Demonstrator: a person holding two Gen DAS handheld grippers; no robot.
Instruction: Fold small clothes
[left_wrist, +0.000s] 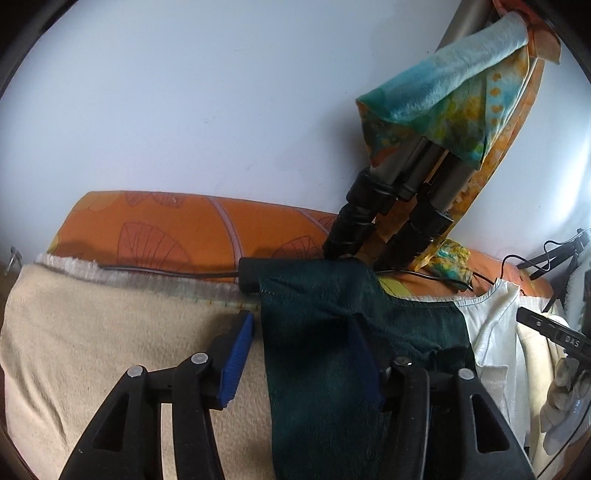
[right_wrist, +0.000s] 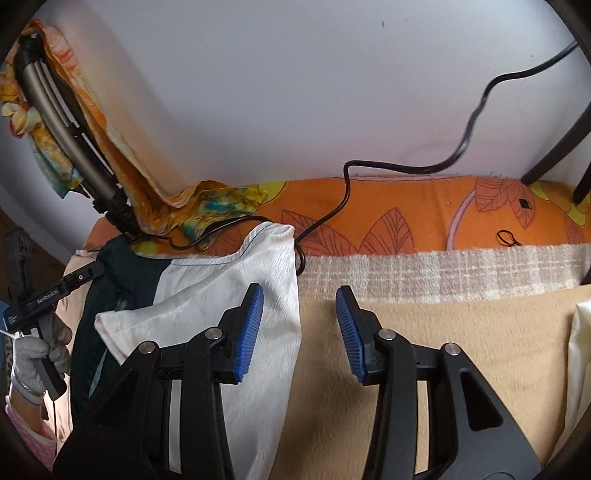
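Note:
A small garment, part dark green (left_wrist: 325, 350) and part white (left_wrist: 491, 332), lies spread on a beige blanket (left_wrist: 110, 350). My left gripper (left_wrist: 299, 360) is open over its green left side. The left pad (left_wrist: 236, 358) stands clear of the cloth, while green fabric bunches against the right finger. In the right wrist view the white part (right_wrist: 221, 288) lies under my open right gripper (right_wrist: 299, 328), its right edge running between the fingers with no pad pressing on it. The left gripper (right_wrist: 55, 291) shows there too, held by a gloved hand (right_wrist: 33, 354).
An orange leaf-patterned cushion (left_wrist: 184, 229) runs along the white wall. A folded tripod (left_wrist: 388, 214) draped with colourful cloth leans there. A black cable (right_wrist: 369, 166) trails over the cushion. Dark chair legs (right_wrist: 554, 155) stand at the far right, and a cream cloth (right_wrist: 580, 369) lies at the right edge.

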